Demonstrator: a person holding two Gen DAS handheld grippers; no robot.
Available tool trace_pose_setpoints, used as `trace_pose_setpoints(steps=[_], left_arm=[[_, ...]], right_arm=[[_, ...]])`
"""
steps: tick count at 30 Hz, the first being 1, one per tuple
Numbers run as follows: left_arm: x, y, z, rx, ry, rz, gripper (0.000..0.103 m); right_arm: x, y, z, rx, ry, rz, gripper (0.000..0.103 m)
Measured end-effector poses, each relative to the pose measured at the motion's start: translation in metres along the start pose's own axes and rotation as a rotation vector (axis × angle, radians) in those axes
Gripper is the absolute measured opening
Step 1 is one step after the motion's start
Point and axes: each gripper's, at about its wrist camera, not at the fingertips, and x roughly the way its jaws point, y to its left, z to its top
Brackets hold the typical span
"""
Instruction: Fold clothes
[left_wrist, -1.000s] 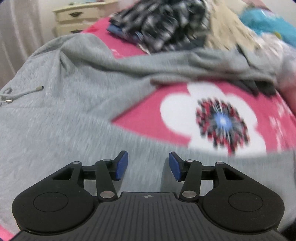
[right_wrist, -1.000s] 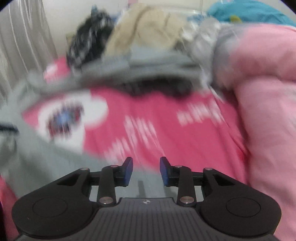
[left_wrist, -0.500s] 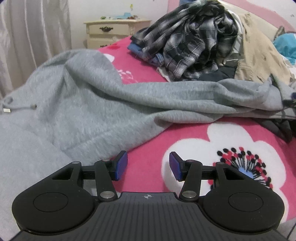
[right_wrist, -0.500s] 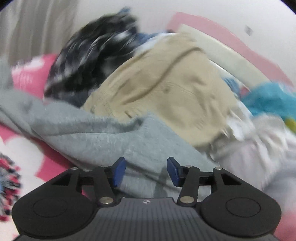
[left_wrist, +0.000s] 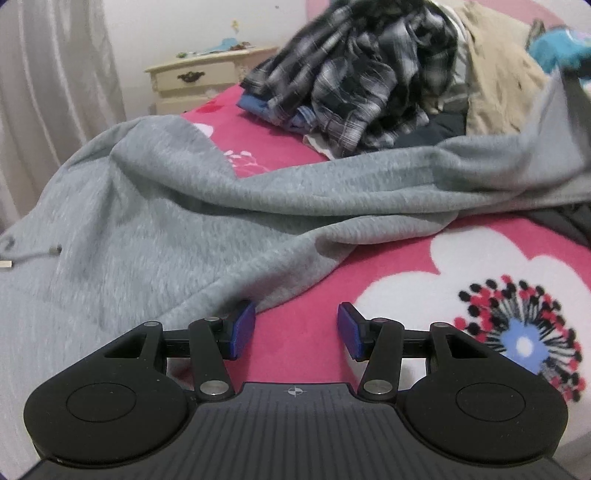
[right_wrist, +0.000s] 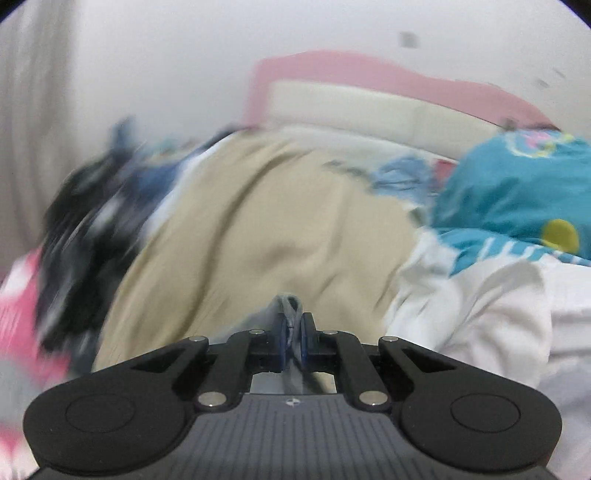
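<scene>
Grey hoodie (left_wrist: 177, 221) on pink blanket (left_wrist: 295, 280), plaid shirt (left_wrist: 362, 74) heaped behind.

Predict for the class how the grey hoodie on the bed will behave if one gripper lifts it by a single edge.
The grey hoodie would probably sag and trail rather than hold its shape: it already lies in soft folds over the pink bedspread. Its thick, fleecy-looking knit suggests it is fairly heavy for a garment. It seems unlikely to slip, since the right gripper pinches a bunched grey fold.
</scene>
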Motion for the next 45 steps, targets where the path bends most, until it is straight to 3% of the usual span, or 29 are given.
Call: trace_pose_setpoints(steps=[3, 6, 9, 11, 15, 17, 21, 24, 29, 33, 35, 36, 38, 41, 45], left_arm=[[0.005, -0.005, 0.005, 0.072, 0.011, 0.009, 0.050], [0.011, -0.009, 0.011, 0.130, 0.013, 0.015, 0.050], [0.016, -0.014, 0.016, 0.178, 0.010, 0.020, 0.050], [0.017, -0.018, 0.017, 0.210, 0.003, 0.022, 0.050], [0.013, -0.027, 0.018, 0.275, -0.029, 0.026, 0.049], [0.009, -0.029, 0.018, 0.302, -0.043, 0.019, 0.049], [0.000, -0.035, 0.017, 0.373, -0.067, 0.030, 0.049], [0.002, -0.038, 0.019, 0.399, -0.067, 0.049, 0.049], [0.002, -0.039, 0.019, 0.411, -0.089, 0.092, 0.049], [0.005, -0.043, 0.012, 0.469, -0.096, 0.120, 0.049], [0.005, -0.045, 0.007, 0.496, -0.099, 0.136, 0.050], [0.003, -0.044, 0.006, 0.500, -0.098, 0.139, 0.049], [-0.001, -0.043, 0.004, 0.504, -0.104, 0.146, 0.050], [-0.003, -0.038, 0.000, 0.492, -0.127, 0.176, 0.050], [0.000, -0.035, 0.005, 0.489, -0.126, 0.189, 0.051]], right_arm=[[0.024, -0.030, 0.022, 0.154, -0.043, -0.148, 0.018], [0.031, -0.056, 0.034, 0.278, -0.059, -0.301, 0.044], [0.002, -0.071, 0.031, 0.319, -0.133, -0.328, 0.045], [-0.033, -0.079, 0.019, 0.351, -0.155, -0.242, 0.045], [-0.086, -0.080, -0.021, 0.471, -0.033, 0.011, 0.045], [-0.096, -0.081, -0.061, 0.609, 0.087, 0.063, 0.045], [-0.087, -0.089, -0.142, 0.926, 0.284, 0.113, 0.045], [-0.071, -0.094, -0.175, 1.100, 0.290, 0.148, 0.044], [-0.045, -0.095, -0.196, 1.235, 0.283, 0.137, 0.045], [-0.033, -0.091, -0.194, 1.268, 0.236, 0.151, 0.044], [-0.030, -0.085, -0.189, 1.245, 0.234, 0.153, 0.034], [-0.034, -0.084, -0.187, 1.236, 0.223, 0.154, 0.024], [-0.043, -0.080, -0.181, 1.213, 0.201, 0.156, 0.016], [-0.056, -0.071, -0.168, 1.106, 0.158, 0.147, 0.014], [-0.059, -0.065, -0.160, 1.090, 0.157, 0.120, 0.013]])
